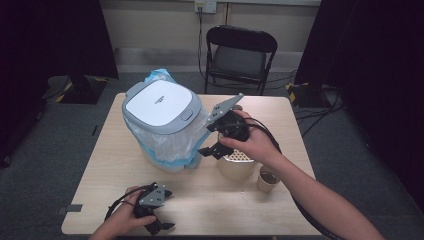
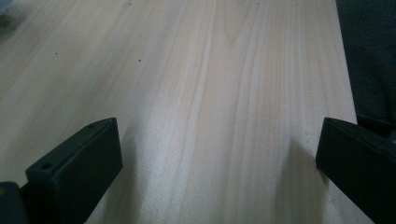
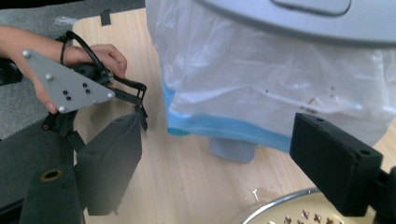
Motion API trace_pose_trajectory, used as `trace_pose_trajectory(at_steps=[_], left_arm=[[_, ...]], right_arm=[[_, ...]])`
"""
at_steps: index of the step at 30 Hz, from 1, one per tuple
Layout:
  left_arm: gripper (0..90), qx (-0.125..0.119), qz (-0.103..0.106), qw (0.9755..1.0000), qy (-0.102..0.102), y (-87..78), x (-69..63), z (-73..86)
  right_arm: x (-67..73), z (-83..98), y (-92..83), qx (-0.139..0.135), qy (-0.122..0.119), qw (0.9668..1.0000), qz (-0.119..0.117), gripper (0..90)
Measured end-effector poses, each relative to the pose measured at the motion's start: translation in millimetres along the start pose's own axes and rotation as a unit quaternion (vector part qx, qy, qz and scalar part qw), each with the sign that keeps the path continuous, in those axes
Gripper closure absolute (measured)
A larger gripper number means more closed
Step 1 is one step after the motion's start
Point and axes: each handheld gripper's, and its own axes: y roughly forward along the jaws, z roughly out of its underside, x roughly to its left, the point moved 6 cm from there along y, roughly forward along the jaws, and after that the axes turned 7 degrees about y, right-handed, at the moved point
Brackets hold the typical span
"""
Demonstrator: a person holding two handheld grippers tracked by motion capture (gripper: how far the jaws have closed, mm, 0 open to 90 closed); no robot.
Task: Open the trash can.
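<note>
Landmark: pedal bin [image 1: 161, 122], grey-lidded and lined with a clear, blue-edged bag [image 3: 261, 84], standing on the table [image 1: 210, 200] left of centre; lid down.
Foot pedal: grey pedal [image 3: 232, 149] projects from the base of the pedal bin, on the side toward the person.
Right hand-held gripper: right hand-held gripper [image 1: 210, 150] hovers just right of the pedal bin, jaws released and wide apart with nothing between them; in the right gripper view they frame the bag and the pedal.
Left hand-held gripper: left hand-held gripper [image 1: 157, 220] rests low at the near table edge, well in front of the pedal bin; jaws released, spread over bare wood.
Perforated bowl: cream bowl [image 1: 235, 167] with a holed insert sits right of the pedal bin, directly below the right hand; its contents cannot be made out.
Paper cup: small cup [image 1: 268, 179] touching or just beside the bowl, on its far side from the pedal bin; dark matter inside.
Progress, judged: work appears to be clearing waste into the pedal bin. Lid not yet raised, bowl and cup not yet lifted; opening and emptying remain.
Surface: pale wood-grain top, a few specks, otherwise tidy.
Room: grey carpet, dark curtains either side, a black folding chair [image 1: 241, 55] behind the pedal bin, cables trailing on the floor.
</note>
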Motion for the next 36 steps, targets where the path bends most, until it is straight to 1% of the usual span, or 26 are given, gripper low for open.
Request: trace_pose_trajectory(at_steps=[2, 4, 7, 8, 15, 17, 18, 23, 26, 31, 33, 36], left_arm=[[0.0, 0.000, 0.000, 1.0000, 0.000, 0.0, 0.0, 0.0], [0.0, 0.000, 0.000, 1.0000, 0.000, 0.0, 0.0, 0.0], [0.0, -0.001, 0.001, 1.0000, 0.000, 0.1, -0.1, 0.0], [0.0, 0.000, 0.001, 1.0000, 0.000, 0.0, -0.1, 0.0], [0.0, -0.001, 0.001, 1.0000, 0.000, 0.0, -0.1, 0.0], [0.0, -0.001, 0.001, 1.0000, 0.000, 0.1, -0.1, 0.0], [0.0, -0.001, 0.001, 1.0000, 0.000, 0.0, -0.1, 0.0], [0.0, -0.001, 0.001, 1.0000, 0.000, 0.0, -0.1, 0.0], [0.0, -0.001, 0.001, 1.0000, 0.000, 0.0, -0.1, 0.0], [0.0, -0.001, 0.001, 1.0000, 0.001, 0.1, -0.1, -0.1], [0.0, 0.000, 0.001, 1.0000, 0.002, 0.0, 0.1, 0.0], [0.0, -0.001, 0.001, 1.0000, 0.001, 0.1, -0.1, 0.0]], right_arm=[[-2.3, -6.6, -0.5, -0.005, -0.002, 1.0000, -0.003, 16.7], [-3.5, -8.5, -1.0, -0.004, -0.002, 1.0000, -0.003, 16.7], [-6.6, -13.6, -1.0, -0.005, 0.001, 1.0000, -0.002, 16.7], [-9.2, -15.9, -0.3, -0.005, -0.001, 1.0000, 0.003, 17.0], [-15.7, -20.5, 1.0, -0.001, 0.003, 1.0000, 0.005, 17.3], [-17.4, -23.9, 0.8, -0.003, 0.000, 1.0000, 0.008, 17.3], [-17.6, -28.2, 0.2, -0.008, -0.002, 1.0000, 0.005, 17.4], [-17.6, -35.9, 1.9, -0.011, -0.002, 0.9999, 0.004, 17.4], [-14.8, -44.4, 5.8, -0.011, -0.010, 0.9999, 0.000, 17.5], [-10.3, -51.9, 11.9, -0.010, -0.018, 0.9998, -0.005, 17.5], [-7.9, -57.1, 16.2, -0.009, -0.026, 0.9996, -0.007, 17.1], [-6.4, -60.2, 17.7, -0.008, -0.026, 0.9996, -0.007, 17.1]])
